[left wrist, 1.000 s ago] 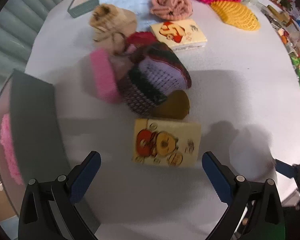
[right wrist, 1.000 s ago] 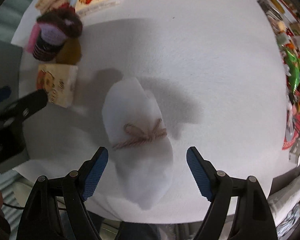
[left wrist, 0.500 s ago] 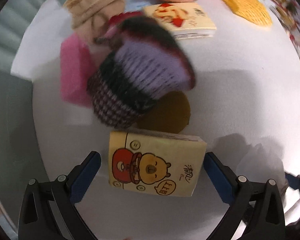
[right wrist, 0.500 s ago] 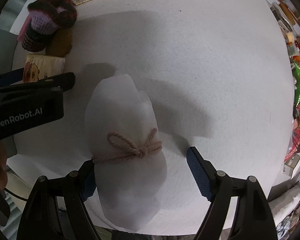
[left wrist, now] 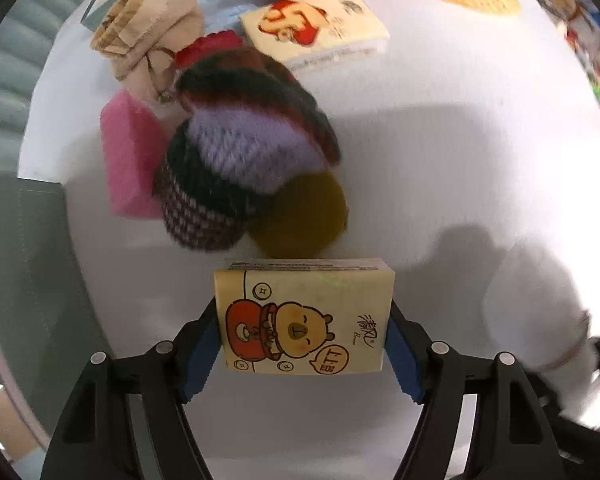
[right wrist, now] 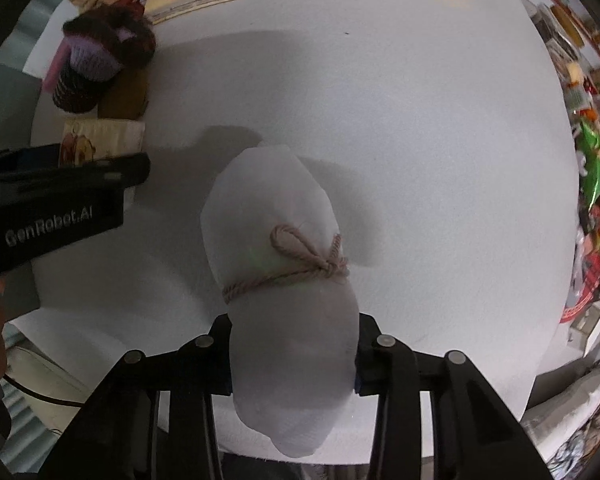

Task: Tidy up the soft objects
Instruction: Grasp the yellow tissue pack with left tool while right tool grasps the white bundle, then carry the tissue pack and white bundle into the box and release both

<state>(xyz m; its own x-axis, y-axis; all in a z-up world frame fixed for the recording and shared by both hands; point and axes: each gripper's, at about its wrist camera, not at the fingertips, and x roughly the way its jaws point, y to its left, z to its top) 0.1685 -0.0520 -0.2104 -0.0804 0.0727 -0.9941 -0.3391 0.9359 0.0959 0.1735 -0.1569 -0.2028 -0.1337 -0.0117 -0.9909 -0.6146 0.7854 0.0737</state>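
The left gripper (left wrist: 304,344) has just closed on the tissue pack (left wrist: 304,316) (beside the knitted hat (left wrist: 244,152)); the right gripper (right wrist: 294,356) has just closed on the white bundle (right wrist: 284,280).

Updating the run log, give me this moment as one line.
left gripper: closed on tissue pack | right gripper: closed on white bundle | both on table

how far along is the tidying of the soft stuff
Early. Nothing looks sorted yet. In hand: the left gripper, jaws just closed, clamps the yellow tissue pack; the right gripper squeezes the white cloth bundle. Left on the table: the striped knit hat, pink sponge, second tissue pack.
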